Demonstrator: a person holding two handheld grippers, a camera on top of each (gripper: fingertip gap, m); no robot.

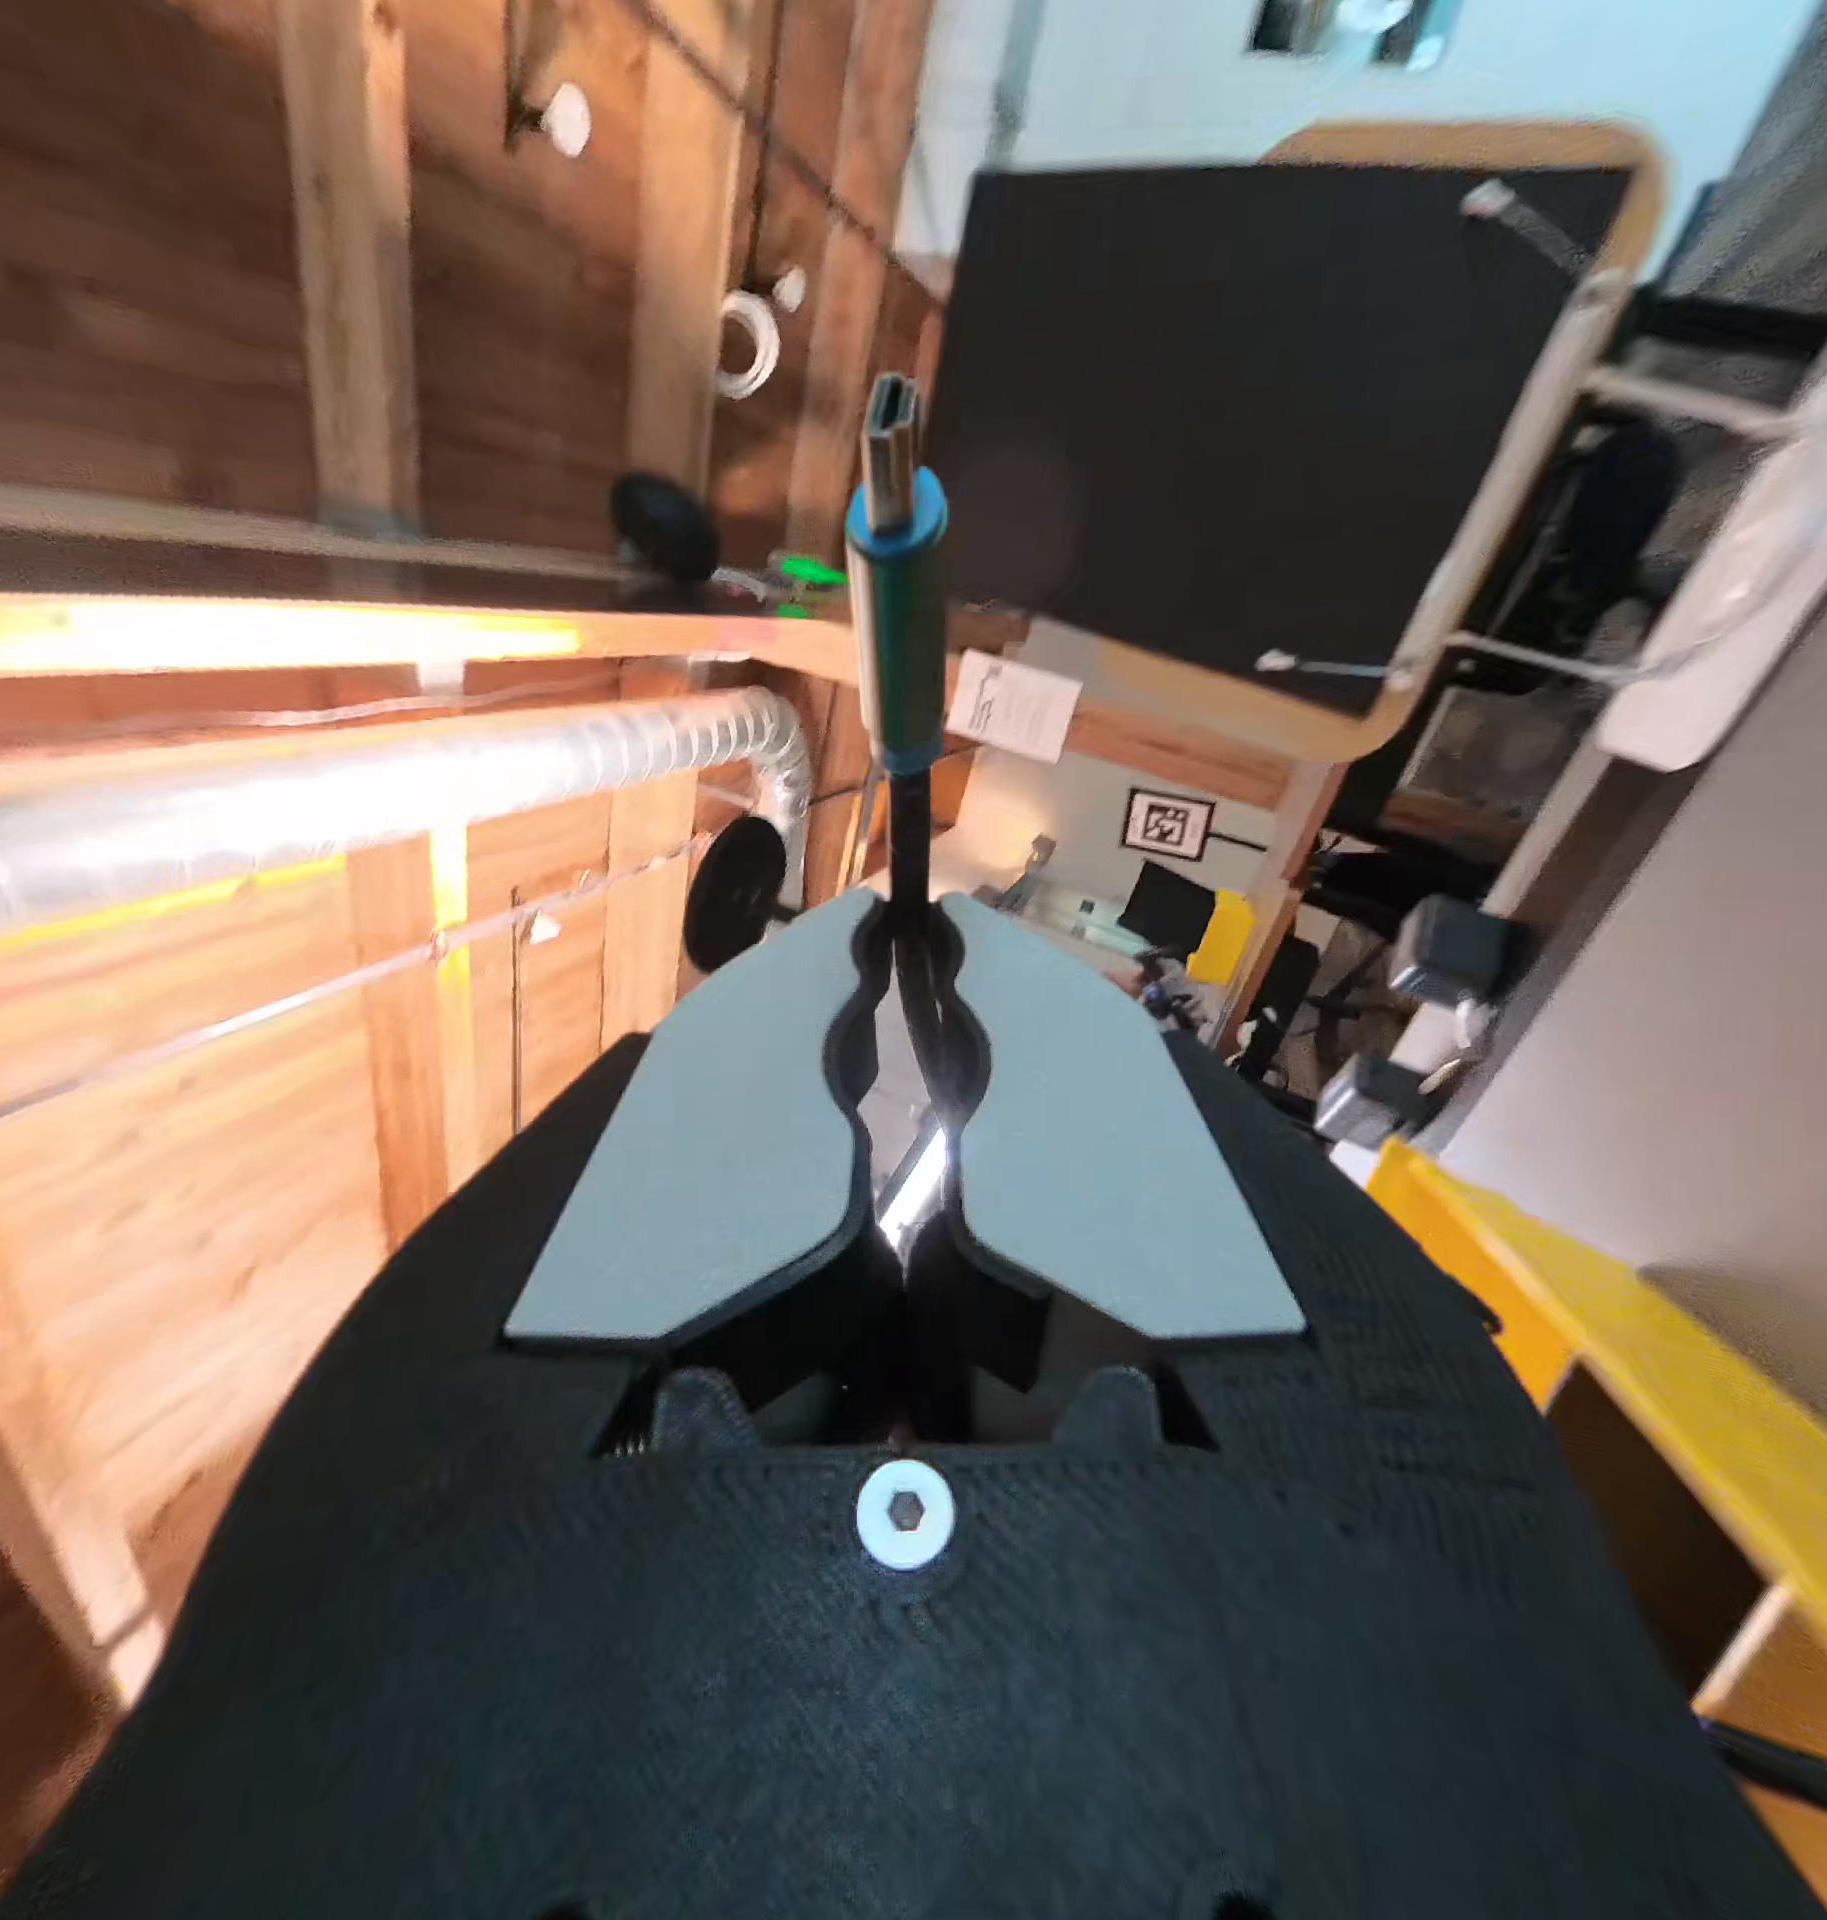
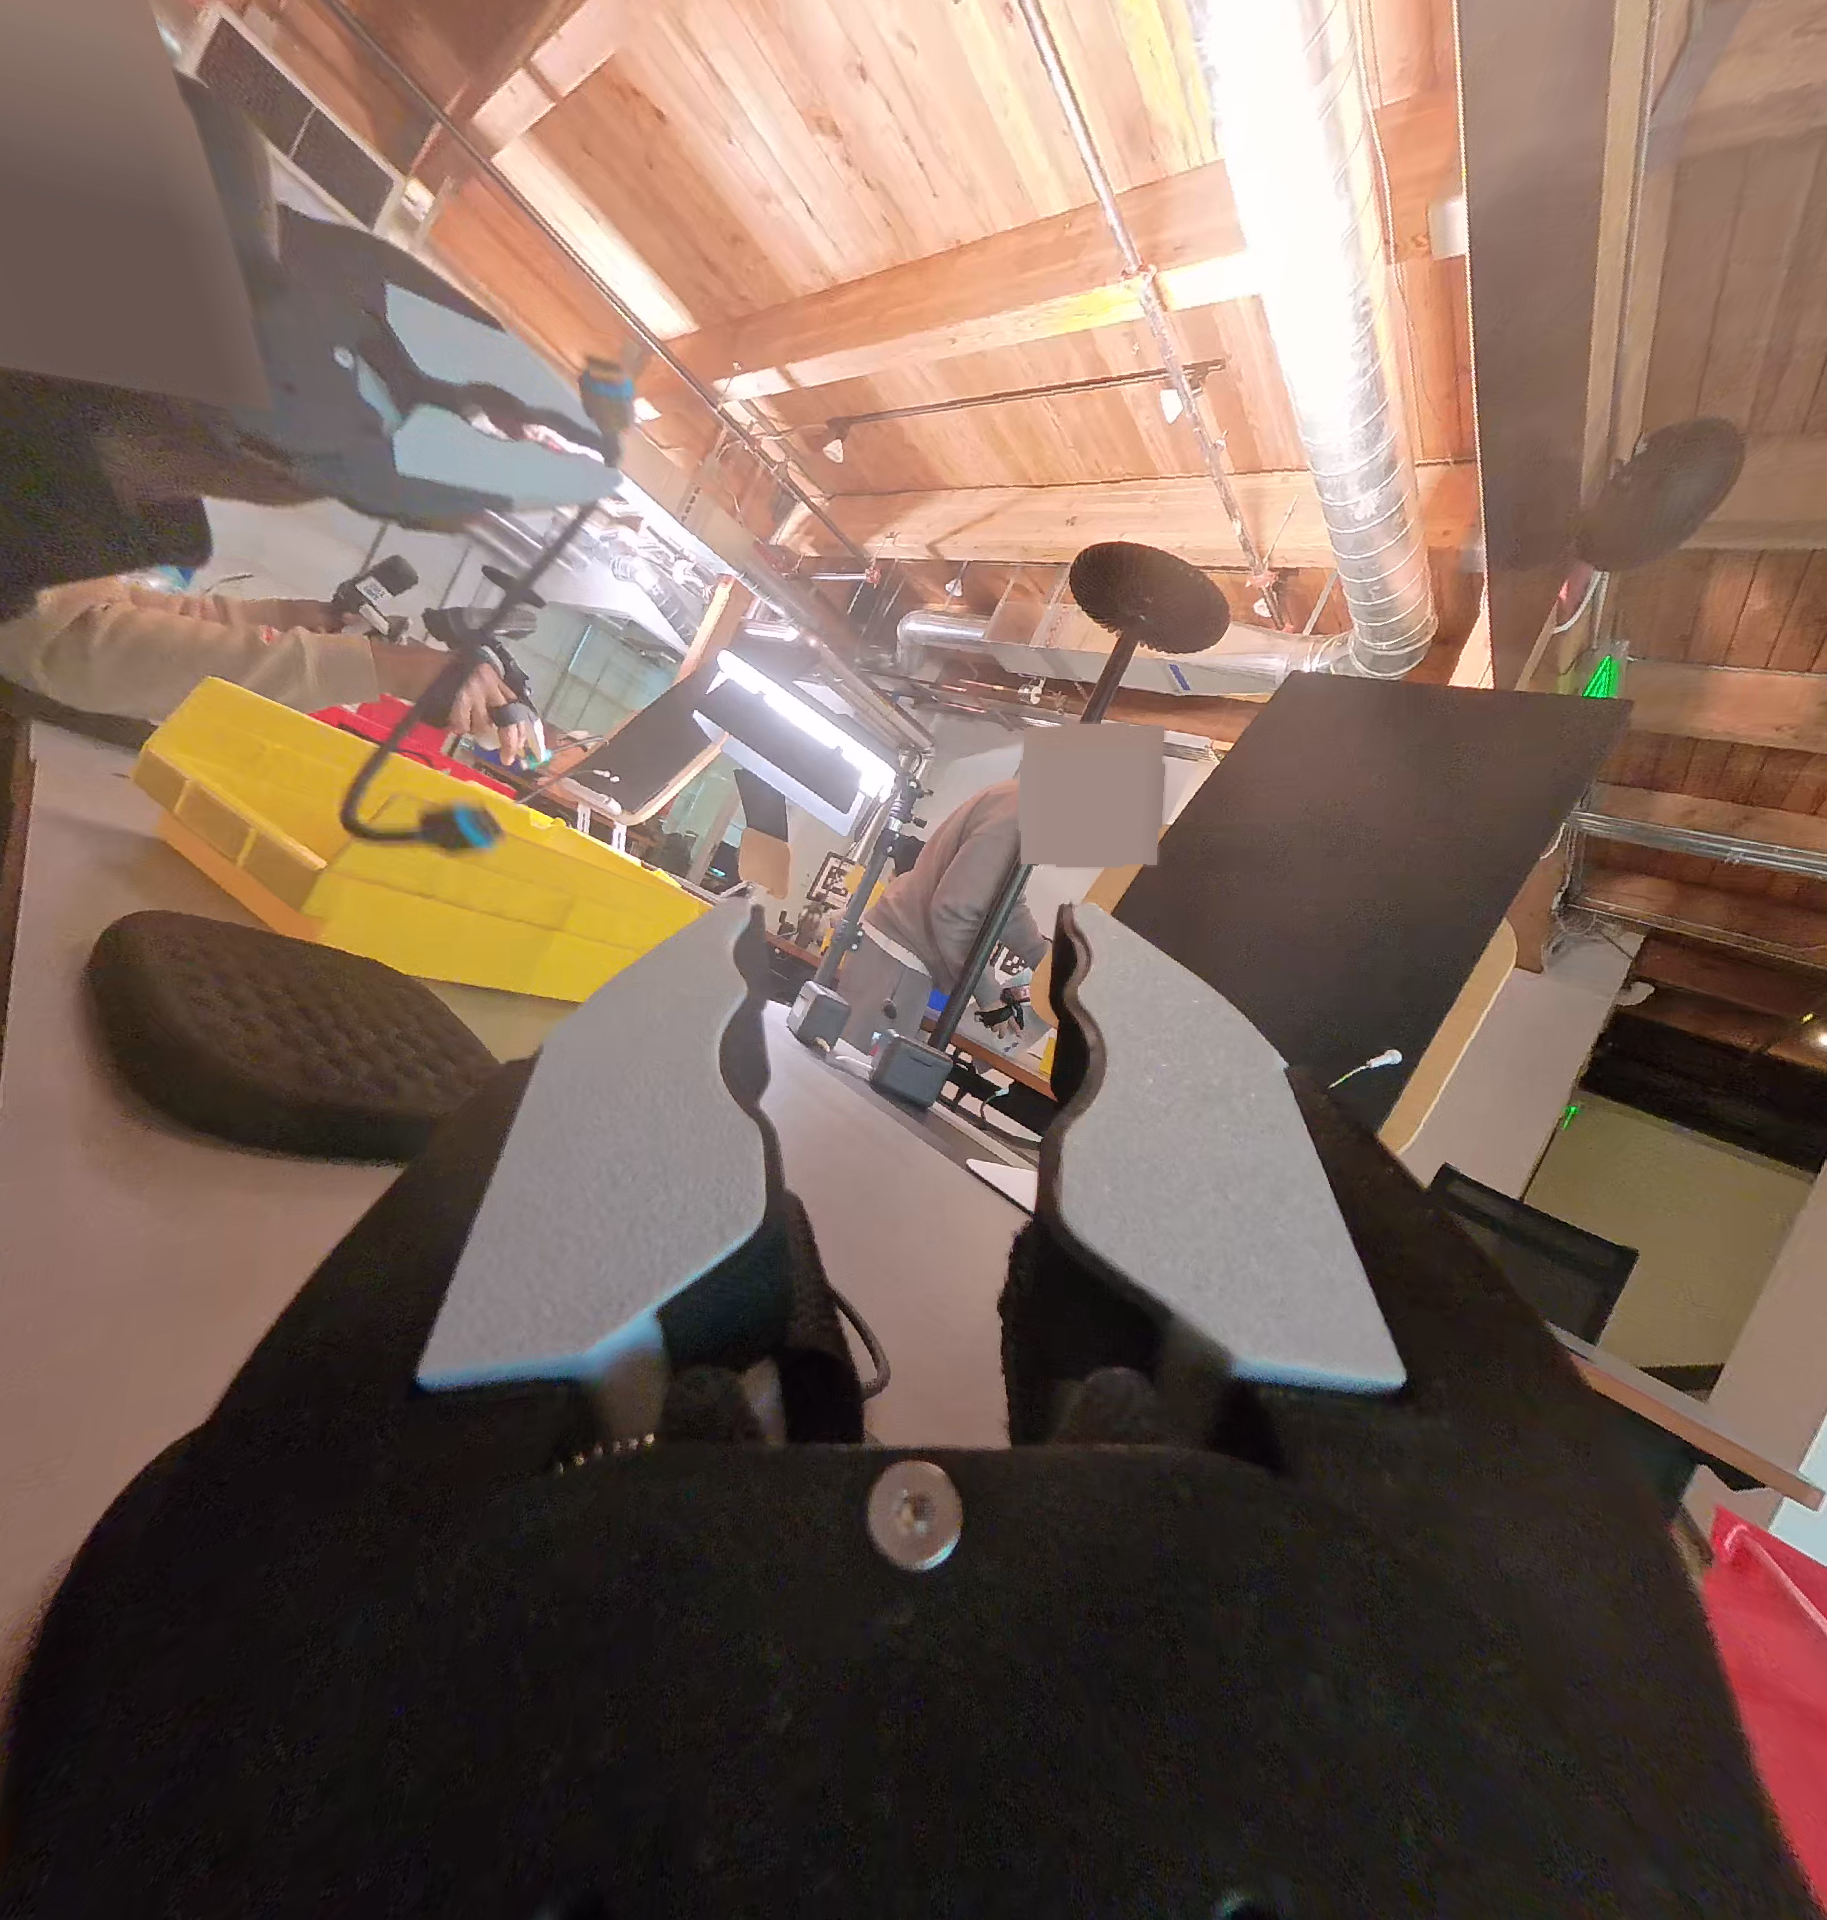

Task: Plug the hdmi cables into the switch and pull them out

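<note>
Overhead, the left gripper (image 1: 907, 914) is clamped on a light, limp HDMI cable (image 1: 911, 842); judged better gripped at its rigid plug (image 1: 893, 613) for insertion. Right gripper (image 2: 904, 935) jaws apart, empty. Yellow bins (image 2: 452, 873): contents not visible. Switch not visible.

The place was a workshop or lab: a bare wooden plank ceiling (image 2: 888, 208) with a silver air duct (image 2: 1356, 416), long worktables (image 2: 109, 1247), yellow parts bins (image 2: 421, 873), and people (image 2: 950, 894) working at benches.
</note>
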